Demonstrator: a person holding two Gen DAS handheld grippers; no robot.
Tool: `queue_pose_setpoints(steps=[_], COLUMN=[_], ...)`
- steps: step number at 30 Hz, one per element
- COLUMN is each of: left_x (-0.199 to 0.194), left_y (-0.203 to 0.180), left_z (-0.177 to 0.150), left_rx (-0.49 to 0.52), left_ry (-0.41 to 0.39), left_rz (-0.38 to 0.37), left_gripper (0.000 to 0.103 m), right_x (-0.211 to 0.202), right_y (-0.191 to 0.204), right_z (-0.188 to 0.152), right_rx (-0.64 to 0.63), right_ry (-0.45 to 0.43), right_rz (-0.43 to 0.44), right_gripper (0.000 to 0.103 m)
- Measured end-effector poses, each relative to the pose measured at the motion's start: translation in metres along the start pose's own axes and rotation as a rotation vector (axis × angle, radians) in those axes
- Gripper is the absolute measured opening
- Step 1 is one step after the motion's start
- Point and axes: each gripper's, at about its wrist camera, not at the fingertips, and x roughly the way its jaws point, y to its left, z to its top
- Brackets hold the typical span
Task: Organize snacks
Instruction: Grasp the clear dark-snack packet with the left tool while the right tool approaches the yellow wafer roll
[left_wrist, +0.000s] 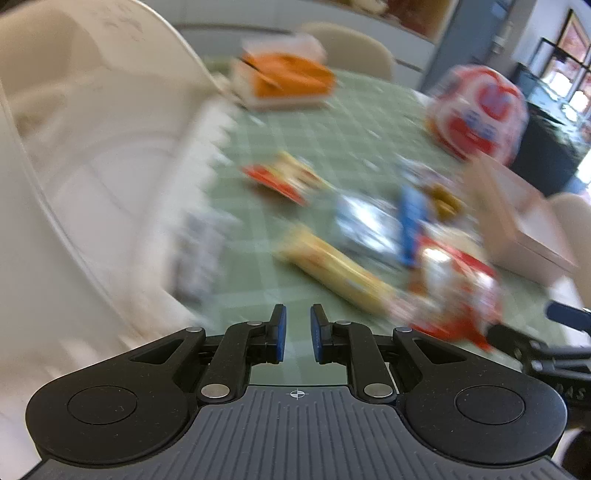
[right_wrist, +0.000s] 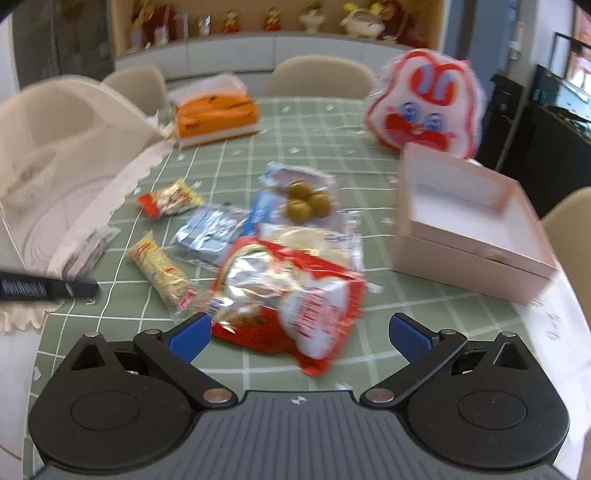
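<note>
Several snack packets lie on the green checked tablecloth (right_wrist: 325, 122). A red and white snack bag (right_wrist: 288, 295) lies nearest, just ahead of my right gripper (right_wrist: 301, 332), whose jaws stand wide open on either side of the bag's near end without pressing it. Beyond are a long yellow packet (right_wrist: 162, 273), a blue-silver packet (right_wrist: 210, 232), a small red-yellow packet (right_wrist: 170, 201) and a packet of olive-coloured balls (right_wrist: 306, 201). My left gripper (left_wrist: 297, 332) is shut with nothing between its pads, over the cloth left of the yellow packet (left_wrist: 336, 266). The left wrist view is blurred.
An open pink box (right_wrist: 469, 221) stands to the right. A rabbit-shaped red and white bag (right_wrist: 424, 107) and an orange pack (right_wrist: 214, 114) sit farther back. A large white container (right_wrist: 55, 147) on a lace mat fills the left. Beige chairs (right_wrist: 321, 74) ring the table.
</note>
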Motion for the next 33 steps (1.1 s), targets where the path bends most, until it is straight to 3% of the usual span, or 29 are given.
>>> queue_pose_setpoints(steps=[4, 7, 12, 15, 20, 25, 29, 33], left_x=[0.012, 0.025, 0.045, 0.048, 0.055, 0.057, 0.054, 0.047], left_y=[0.031, 0.052, 0.059, 0.056, 0.050, 0.049, 0.054, 0.051], left_z=[0.020, 0.032, 0.038, 0.038, 0.038, 0.037, 0.031, 0.012], left_rx=[0.002, -0.052, -0.052, -0.033, -0.003, 0.006, -0.020, -0.009], left_ry=[-0.048, -0.034, 0.010, -0.008, -0.037, -0.049, -0.029, -0.009], left_rz=[0.081, 0.078, 0.042, 0.056, 0.109, 0.111, 0.003, -0.098], left_gripper=[0.017, 0.017, 0.017, 0.017, 0.018, 0.018, 0.020, 0.023], right_x=[0.026, 0.036, 0.042, 0.048, 0.044, 0.036, 0.032, 0.034], right_y=[0.028, 0.042, 0.059, 0.058, 0.047, 0.020, 0.007, 0.021], right_z=[0.006, 0.006, 0.008, 0.011, 0.011, 0.004, -0.001, 0.002], right_rx=[-0.033, -0.040, -0.107, -0.109, -0.089, -0.043, -0.023, -0.086], right_ry=[0.036, 0.047, 0.025, 0.028, 0.018, 0.018, 0.012, -0.001], right_rz=[0.010, 0.062, 0.128, 0.140, 0.134, 0.103, 0.107, 0.133], right_gripper=[0.087, 0.071, 0.070, 0.070, 0.071, 0.074, 0.075, 0.075])
